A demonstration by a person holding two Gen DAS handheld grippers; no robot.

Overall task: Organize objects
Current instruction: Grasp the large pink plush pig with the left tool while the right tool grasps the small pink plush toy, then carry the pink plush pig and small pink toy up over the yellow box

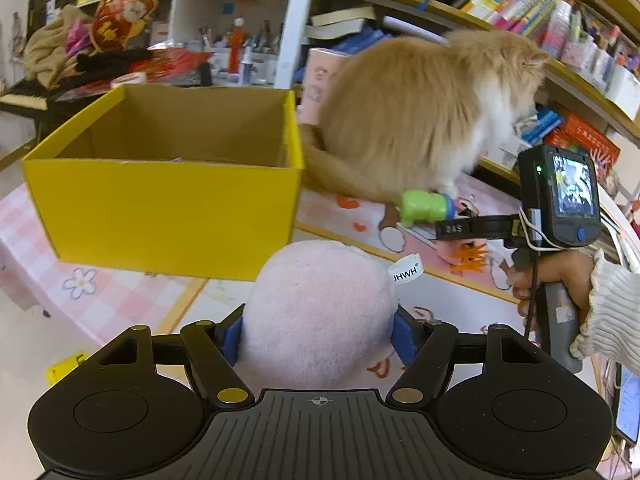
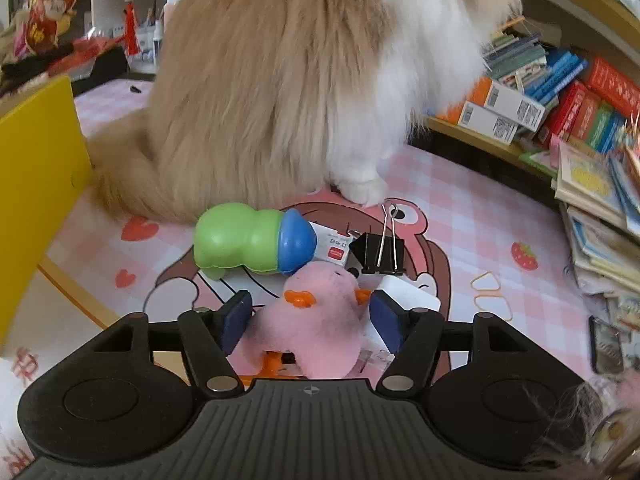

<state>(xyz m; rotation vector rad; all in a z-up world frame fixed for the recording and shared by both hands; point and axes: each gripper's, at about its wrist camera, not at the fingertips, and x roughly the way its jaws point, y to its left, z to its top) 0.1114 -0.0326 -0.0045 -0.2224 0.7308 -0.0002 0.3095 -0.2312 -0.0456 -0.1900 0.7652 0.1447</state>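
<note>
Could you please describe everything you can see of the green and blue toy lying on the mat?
The green and blue toy looks like glossy moulded plastic: a lumpy green body with a rounded blue cap at one end. It lies on its side on the pink checked mat, just before the cat, its cap against a small white card.

Your yellow box (image 1: 160,208) stands open at the top, its inside bare as far as you can see. Just beside its right wall sits the cat (image 1: 416,120), its tail (image 1: 340,176) lying along the surface against the box corner. Around your right gripper (image 2: 310,316) the surface (image 2: 480,208) is crowded: the green toy (image 2: 240,242), the binder clip (image 2: 380,252) and a white block (image 2: 408,296) lie close ahead, the cat's paw (image 2: 364,190) just behind them. To the right, the checked surface shows only rubber bands (image 2: 490,292).
</note>
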